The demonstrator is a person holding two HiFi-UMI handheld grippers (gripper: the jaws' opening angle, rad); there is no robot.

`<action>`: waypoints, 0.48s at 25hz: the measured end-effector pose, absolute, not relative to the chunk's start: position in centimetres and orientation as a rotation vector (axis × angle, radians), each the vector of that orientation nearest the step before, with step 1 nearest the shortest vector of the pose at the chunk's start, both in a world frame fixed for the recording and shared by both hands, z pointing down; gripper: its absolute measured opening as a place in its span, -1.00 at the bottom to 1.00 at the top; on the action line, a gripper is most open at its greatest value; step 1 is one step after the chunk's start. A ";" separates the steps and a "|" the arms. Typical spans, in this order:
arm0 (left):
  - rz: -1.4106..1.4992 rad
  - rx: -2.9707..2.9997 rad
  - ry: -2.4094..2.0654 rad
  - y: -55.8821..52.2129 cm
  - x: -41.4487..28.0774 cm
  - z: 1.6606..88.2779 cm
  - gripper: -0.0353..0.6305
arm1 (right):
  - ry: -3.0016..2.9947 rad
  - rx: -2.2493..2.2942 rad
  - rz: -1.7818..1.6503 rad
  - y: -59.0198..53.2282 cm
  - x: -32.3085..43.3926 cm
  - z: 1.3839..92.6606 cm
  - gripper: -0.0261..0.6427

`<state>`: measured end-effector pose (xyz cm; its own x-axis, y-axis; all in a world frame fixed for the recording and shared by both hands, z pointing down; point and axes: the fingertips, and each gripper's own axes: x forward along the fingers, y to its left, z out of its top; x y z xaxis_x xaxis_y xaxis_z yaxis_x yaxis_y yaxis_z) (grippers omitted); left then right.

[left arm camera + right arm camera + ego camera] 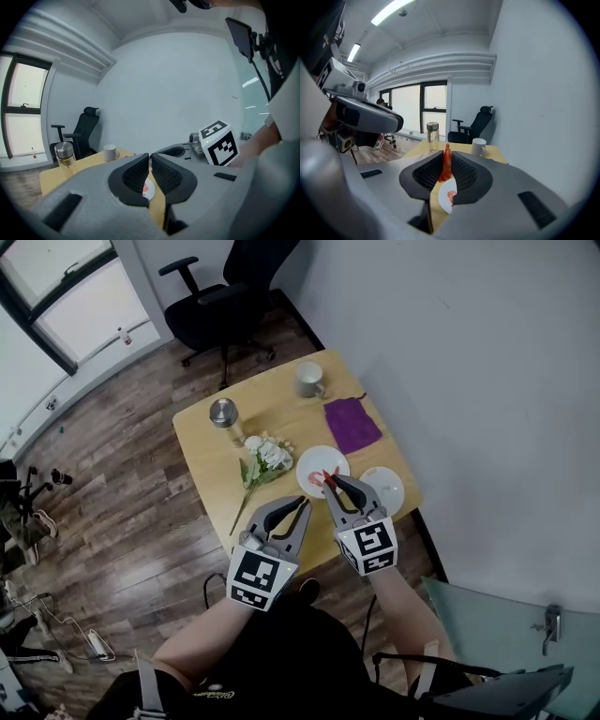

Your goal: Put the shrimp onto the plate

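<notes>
Head view: above the wooden table [208,451], the right gripper [329,481] hovers over the white plate [309,463], its red shrimp [325,475] barely visible.

Left gripper view: the left gripper [149,156] is pressed together, empty.

Right gripper view: 2 jaws clamp the upright shrimp, and the plate is mostly hidden beneath.
</notes>
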<state>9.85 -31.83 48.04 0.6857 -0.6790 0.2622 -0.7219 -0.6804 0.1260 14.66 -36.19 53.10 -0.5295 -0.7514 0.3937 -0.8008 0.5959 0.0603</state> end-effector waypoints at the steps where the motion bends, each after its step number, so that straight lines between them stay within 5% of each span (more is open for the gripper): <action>1: 0.296 2.678 -1.133 -32.1 9.9 48.3 -0.83 | -2.432 1.239 0.180 -36.7 14.7 53.8 -0.76; 12: 0.332 2.649 -1.129 -33.6 9.8 50.6 -0.83 | -2.227 1.074 0.110 -41.0 14.4 61.0 -0.76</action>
<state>9.83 -33.57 50.59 0.6752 -0.6737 0.3003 -0.7290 -0.6716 0.1323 14.42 -40.98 60.98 -0.4493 -0.6698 0.5912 -0.7248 0.6601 0.1971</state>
